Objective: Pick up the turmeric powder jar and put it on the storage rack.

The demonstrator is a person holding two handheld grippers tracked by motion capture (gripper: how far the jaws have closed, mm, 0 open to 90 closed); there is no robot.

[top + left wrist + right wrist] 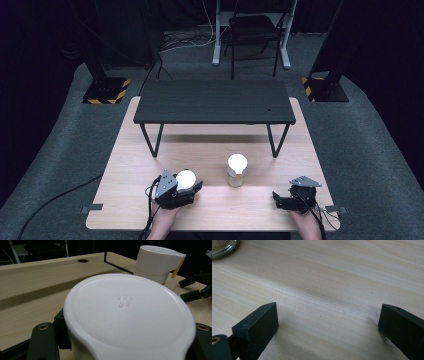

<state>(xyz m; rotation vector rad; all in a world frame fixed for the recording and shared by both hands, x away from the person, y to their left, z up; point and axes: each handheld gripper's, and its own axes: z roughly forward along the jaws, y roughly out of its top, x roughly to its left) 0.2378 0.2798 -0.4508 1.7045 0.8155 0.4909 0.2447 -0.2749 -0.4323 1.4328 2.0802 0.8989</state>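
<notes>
The high view looks forward and down over the whole table (125,160). Both gripper views sit low, close to the tabletop; all three share the jar (236,170).

We see lots of bare wood on the desk (125,165) to the left of our left claw (192,187). A small black bench (215,102) stands across the far half, with room under its top between thin legs. A white-lidded jar (236,170) stands in the middle, between our two claws. The round white lid (127,315) sits in our left claw and hides much of what lies ahead. Bare wood lies between the wide jaws of our right claw (327,330).
</notes>
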